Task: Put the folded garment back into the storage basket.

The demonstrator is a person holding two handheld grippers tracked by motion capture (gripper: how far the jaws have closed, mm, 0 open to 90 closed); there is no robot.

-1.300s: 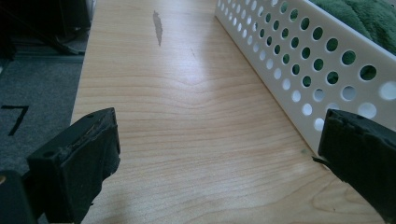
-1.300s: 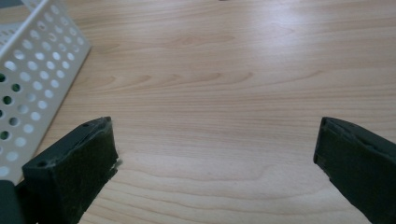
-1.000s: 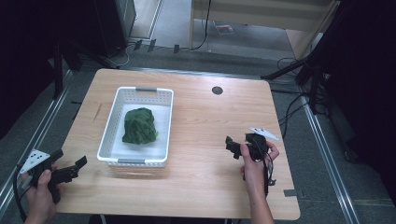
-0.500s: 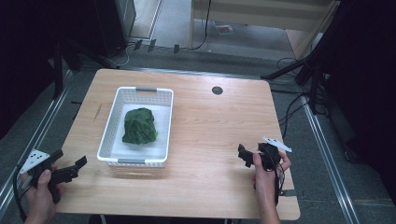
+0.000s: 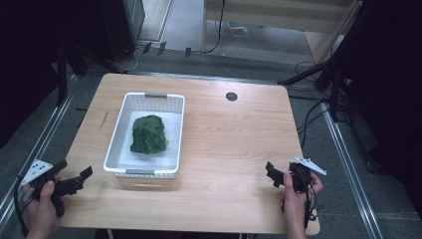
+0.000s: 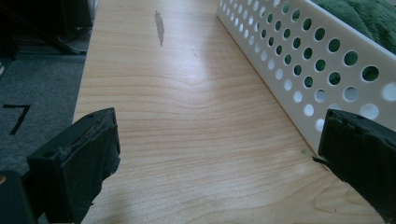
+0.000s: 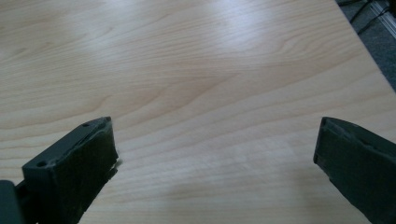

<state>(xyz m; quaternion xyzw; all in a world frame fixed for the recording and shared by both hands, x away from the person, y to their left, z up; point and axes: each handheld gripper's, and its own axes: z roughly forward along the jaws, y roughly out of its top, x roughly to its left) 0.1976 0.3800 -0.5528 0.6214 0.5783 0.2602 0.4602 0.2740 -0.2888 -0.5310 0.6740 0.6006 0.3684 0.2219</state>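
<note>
A white perforated basket (image 5: 119, 144) stands on the left half of the wooden table, with a crumpled dark green cloth (image 5: 148, 133) lying inside it. My left gripper (image 5: 79, 180) hovers at the table's front left corner, just left of the basket, open and holding nothing. In the left gripper view the basket wall (image 6: 299, 60) runs along the right, with green cloth (image 6: 369, 16) showing above its rim. My right gripper (image 5: 272, 175) is near the front right edge, open with bare wood between its jaws.
A small dark round hole (image 5: 231, 96) sits in the table (image 5: 234, 139) near its far edge. Cables and dark stands lie on the floor to the right (image 5: 318, 109). A dark streak (image 6: 159, 25) marks the wood left of the basket.
My right gripper has drawn back toward the front right edge of the table and lowered. The left gripper, basket and cloth have stayed put.
</note>
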